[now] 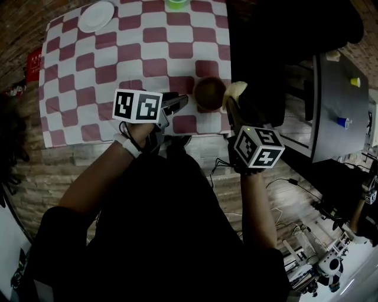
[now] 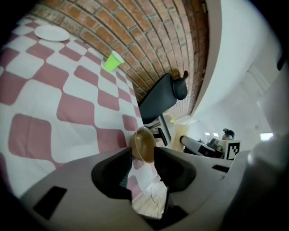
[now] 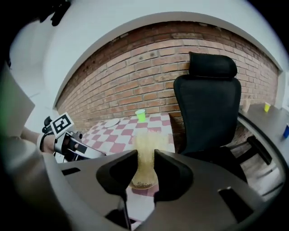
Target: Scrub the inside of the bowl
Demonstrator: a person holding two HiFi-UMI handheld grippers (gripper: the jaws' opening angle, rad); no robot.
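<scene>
A small brown bowl point(image 1: 209, 93) sits on the red-and-white checked tablecloth point(image 1: 118, 53), near the table's front right corner. My left gripper point(image 1: 182, 101) stands just left of it, open. In the left gripper view the bowl point(image 2: 143, 145) shows right beyond the gripper's point(image 2: 142, 157) tips, and the pads do not press on it. My right gripper point(image 1: 231, 105) is shut on a pale yellow scrubber point(image 1: 235, 90) at the bowl's right rim. In the right gripper view the scrubber point(image 3: 145, 153) rises between the jaws of that gripper point(image 3: 145, 163), its lower end over the bowl point(image 3: 143, 184).
A white plate point(image 1: 97, 16) and a green cup point(image 1: 176, 3) stand at the table's far side. A black office chair point(image 3: 207, 103) is right of the table, and a grey desk point(image 1: 339, 100) with small cups lies beyond it. The table's front edge runs just behind both grippers.
</scene>
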